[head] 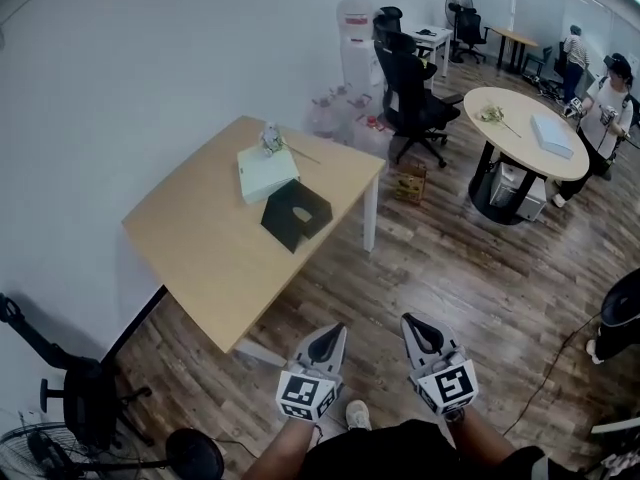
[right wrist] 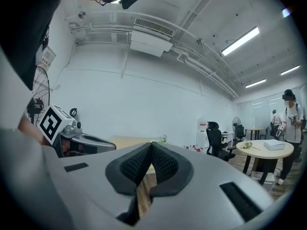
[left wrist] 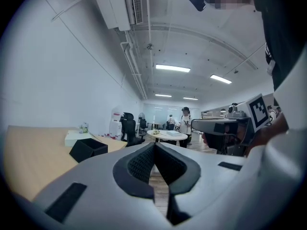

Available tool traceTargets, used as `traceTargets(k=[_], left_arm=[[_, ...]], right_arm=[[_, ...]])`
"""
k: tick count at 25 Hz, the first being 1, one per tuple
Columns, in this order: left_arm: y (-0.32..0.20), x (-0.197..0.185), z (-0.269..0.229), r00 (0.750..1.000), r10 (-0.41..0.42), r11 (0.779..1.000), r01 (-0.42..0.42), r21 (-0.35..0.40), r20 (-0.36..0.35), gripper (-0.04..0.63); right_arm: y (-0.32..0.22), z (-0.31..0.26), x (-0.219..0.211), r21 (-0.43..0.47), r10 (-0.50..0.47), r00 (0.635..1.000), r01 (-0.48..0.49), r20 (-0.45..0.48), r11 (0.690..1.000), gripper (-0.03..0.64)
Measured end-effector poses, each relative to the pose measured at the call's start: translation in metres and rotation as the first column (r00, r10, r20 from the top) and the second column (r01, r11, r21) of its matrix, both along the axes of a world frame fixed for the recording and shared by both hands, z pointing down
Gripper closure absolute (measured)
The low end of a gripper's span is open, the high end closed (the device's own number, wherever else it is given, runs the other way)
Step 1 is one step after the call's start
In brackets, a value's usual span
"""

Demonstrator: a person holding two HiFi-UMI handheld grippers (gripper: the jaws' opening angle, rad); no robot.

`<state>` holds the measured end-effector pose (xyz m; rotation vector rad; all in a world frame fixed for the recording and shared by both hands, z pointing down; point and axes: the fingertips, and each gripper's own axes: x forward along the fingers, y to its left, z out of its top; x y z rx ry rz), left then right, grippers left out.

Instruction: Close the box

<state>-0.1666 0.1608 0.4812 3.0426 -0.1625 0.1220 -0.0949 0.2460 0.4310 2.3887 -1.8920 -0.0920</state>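
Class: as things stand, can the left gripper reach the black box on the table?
Probably not from here. The left gripper is held close to the person, fingers shut, and a stretch of floor and table separates it from the black box. Nothing blocks the path, so stepping closer should do.

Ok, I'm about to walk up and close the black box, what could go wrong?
The black box sits near the table edge, so pressing on it may slide or tip it. The pale flat box lies close beside it and could get shoved. Both the left hand-held gripper and the right hand-held gripper are shut; open one before grasping.
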Motion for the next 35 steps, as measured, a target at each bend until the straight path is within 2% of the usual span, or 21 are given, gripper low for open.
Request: traceTargets(k=[4,8,13,19,29,35], left_arm=[[-0.024,-0.001,-0.004,1.0,-0.016,1.0,0.016,0.008,-0.005,0.58],[-0.039,0.002,-0.002,0.999,-0.034,0.999,0.034,0.004,-0.003,0.58],[-0.065,0.019,0.006,0.998,-0.055,0.998,0.055,0.006,0.016,0.58],[-0.1,0.059,0.017,0.994,-0.105,0.994,0.106,-0.022,0.038,0.58],[-0.155,0.148,0.016,0.98,-0.193,0.981,0.194,-0.019,0.05,0.58],[-0.183,0.183,0.012,0.966,-0.251,0.968,0.252,-0.012,0.066,0.58]], right_arm=[[-0.027,-0.006,-0.001,-0.012,-0.006,1.0,0.006,-0.001,1.0,0.603],[-0.048,-0.015,0.001,0.028,-0.047,0.999,0.047,-0.01,0.998,0.603],[-0.068,-0.014,0.025,0.043,-0.07,0.997,0.071,-0.026,0.997,0.603],[-0.101,-0.006,0.075,0.053,-0.1,0.995,0.1,0.002,0.994,0.603],[-0.162,0.008,0.169,0.007,-0.189,0.982,0.189,0.017,0.982,0.603],[-0.195,0.006,0.213,-0.003,-0.245,0.969,0.245,0.023,0.97,0.603]])
